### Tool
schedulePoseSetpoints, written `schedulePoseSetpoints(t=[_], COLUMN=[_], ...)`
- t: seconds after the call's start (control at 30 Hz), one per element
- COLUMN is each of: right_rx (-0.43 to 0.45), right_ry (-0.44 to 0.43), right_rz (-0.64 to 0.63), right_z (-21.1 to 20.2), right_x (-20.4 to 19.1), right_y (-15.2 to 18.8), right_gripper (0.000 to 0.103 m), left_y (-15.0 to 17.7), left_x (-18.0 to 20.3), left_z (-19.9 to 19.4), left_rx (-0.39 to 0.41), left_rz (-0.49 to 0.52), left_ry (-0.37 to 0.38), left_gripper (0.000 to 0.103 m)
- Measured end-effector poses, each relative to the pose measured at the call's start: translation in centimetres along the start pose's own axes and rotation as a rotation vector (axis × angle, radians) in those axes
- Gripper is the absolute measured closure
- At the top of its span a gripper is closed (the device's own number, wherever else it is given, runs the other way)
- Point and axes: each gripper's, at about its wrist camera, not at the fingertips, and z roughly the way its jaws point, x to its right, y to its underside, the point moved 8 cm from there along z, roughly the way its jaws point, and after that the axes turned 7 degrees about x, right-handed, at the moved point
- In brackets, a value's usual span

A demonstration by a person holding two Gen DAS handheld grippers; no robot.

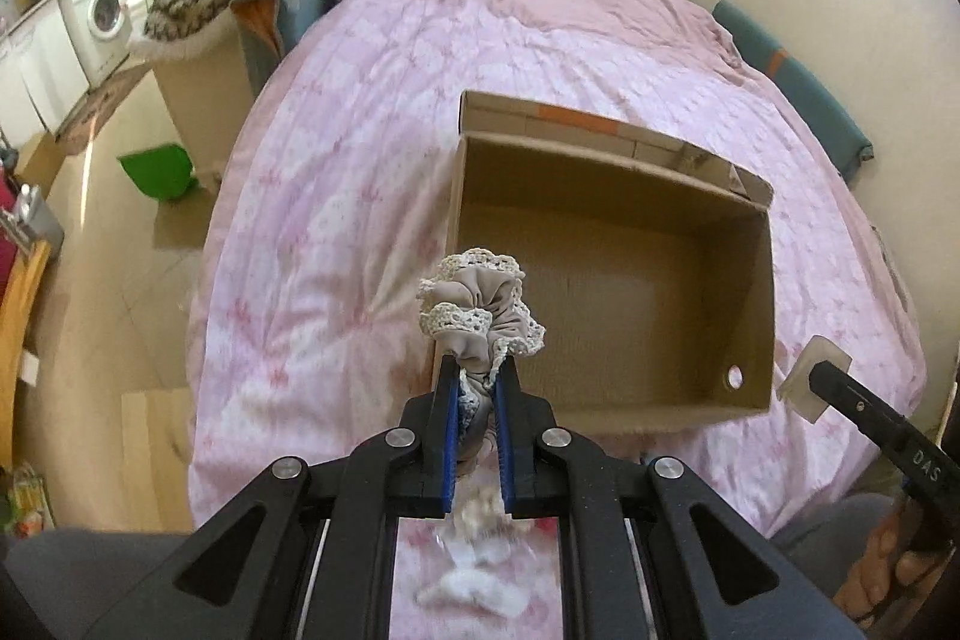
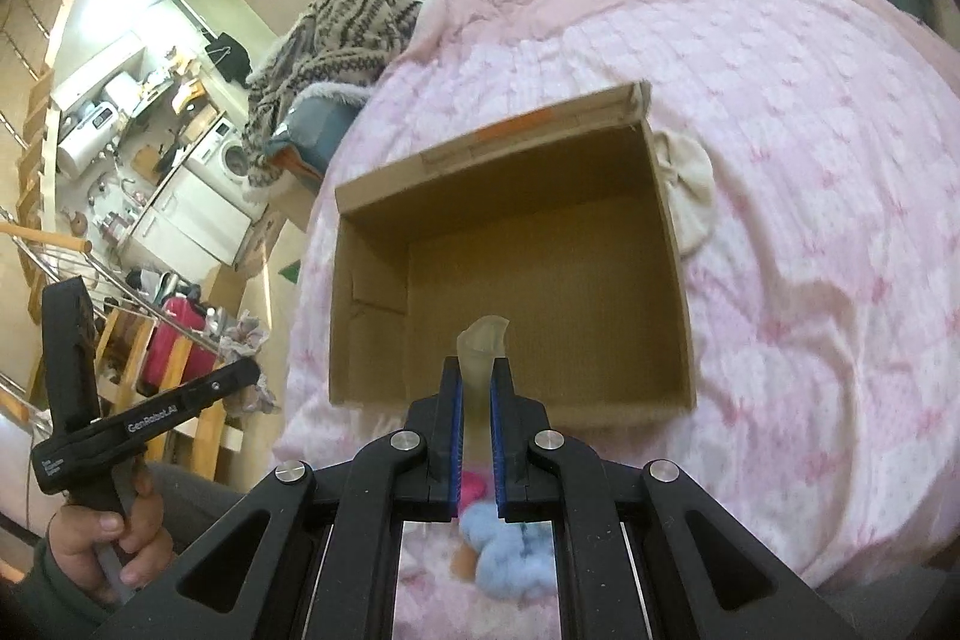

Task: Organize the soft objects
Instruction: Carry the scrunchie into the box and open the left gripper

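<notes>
Scrunchie (image 1: 480, 304) of beige fabric with a cream lace edge is pinched in the left gripper (image 1: 477, 370), raised over the near left corner of the open cardboard box (image 1: 744, 280) that stands on the pink bed (image 1: 336, 196). It looks very light and wholly limp: gathered cloth over elastic that bunches and flops above the pads, so a bite on any fold holds it, and the present grip on one gathered side seems secure. It should drop cleanly once let go, though the lace could snag on the blue pads.

The right gripper (image 2: 477, 376) is clenched on a pale, translucent, soft-looking piece (image 2: 483, 340), held over the near edge of the box; what it is cannot be told. It appears thin and flexible, curling at its top, and likely a little slick, so a firm pinch well down its length suits it.

The box interior appears empty. A cream fabric bow (image 2: 690, 184) lies on the bed against the box's far right wall, and blurred blue and pink fluffy items (image 2: 510, 544) lie below the right gripper.
</notes>
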Motion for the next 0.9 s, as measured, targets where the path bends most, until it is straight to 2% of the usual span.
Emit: schedulePoseSetpoints(t=[0.23,0.47,0.77,0.9], right_rx=[-0.017,-0.076,-0.132,-0.167], right_ry=[0.024,0.030,0.058,0.058], right_rz=[0.010,0.057,-0.003,-0.017], right_z=[3.0,6.5,8.8,9.6], right_x=[1.0,2.9,2.9,2.7], right_y=[-0.5,0.9,2.8,3.6], right_gripper=[0.094,0.094,0.093,0.093], left_y=[-0.8,0.1,1.9,2.4], left_x=[1.2,2.6,4.0,4.4], left_z=[2.7,6.3,9.5,9.9], left_rx=[-0.025,-0.050,-0.032,-0.049], left_rz=[0.007,0.044,0.119,0.101], left_ry=[0.023,0.034,0.033,0.072], left_gripper=[0.093,0.093,0.093,0.093])
